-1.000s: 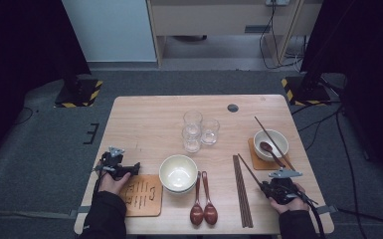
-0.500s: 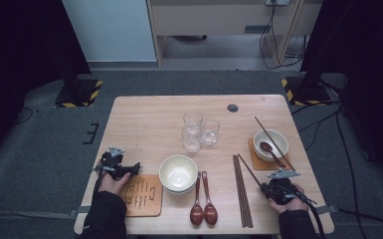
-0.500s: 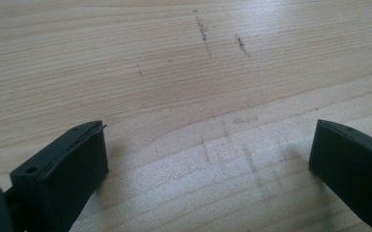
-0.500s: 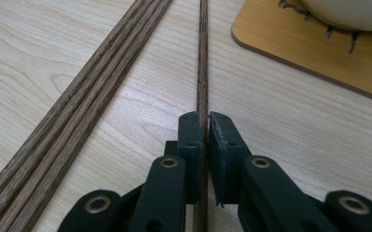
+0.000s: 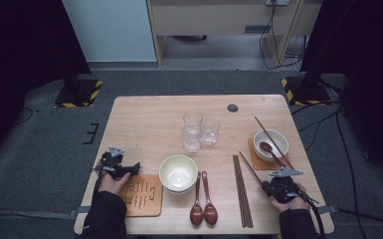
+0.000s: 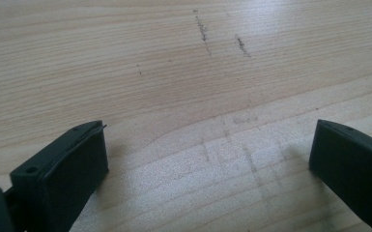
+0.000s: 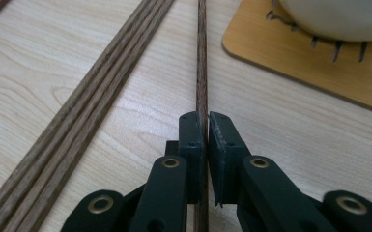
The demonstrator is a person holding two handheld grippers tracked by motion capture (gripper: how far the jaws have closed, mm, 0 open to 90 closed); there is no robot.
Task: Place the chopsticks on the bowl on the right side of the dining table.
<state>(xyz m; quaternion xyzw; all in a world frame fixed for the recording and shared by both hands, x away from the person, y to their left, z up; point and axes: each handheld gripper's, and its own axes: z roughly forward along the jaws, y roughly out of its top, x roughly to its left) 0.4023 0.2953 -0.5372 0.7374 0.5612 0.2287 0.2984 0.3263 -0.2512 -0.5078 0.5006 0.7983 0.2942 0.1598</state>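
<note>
While the counter (image 5: 149, 124) is bare on its far left, my left gripper (image 6: 207, 159) sits w/ jaws wide apart over plain wood near the left edge. Right gripper (image 7: 207, 140) is clamped on a single chopstick (image 7: 202, 58), btwn the chopstick bundle (image 7: 101, 82) and coaster (image 7: 319, 63). Bowl (image 5: 271, 143) there has a spoon (image 5: 268, 149) inside.

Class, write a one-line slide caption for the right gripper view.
Right tongs shut on a single chopstick lying on the table, beside a chopstick bundle.
</note>
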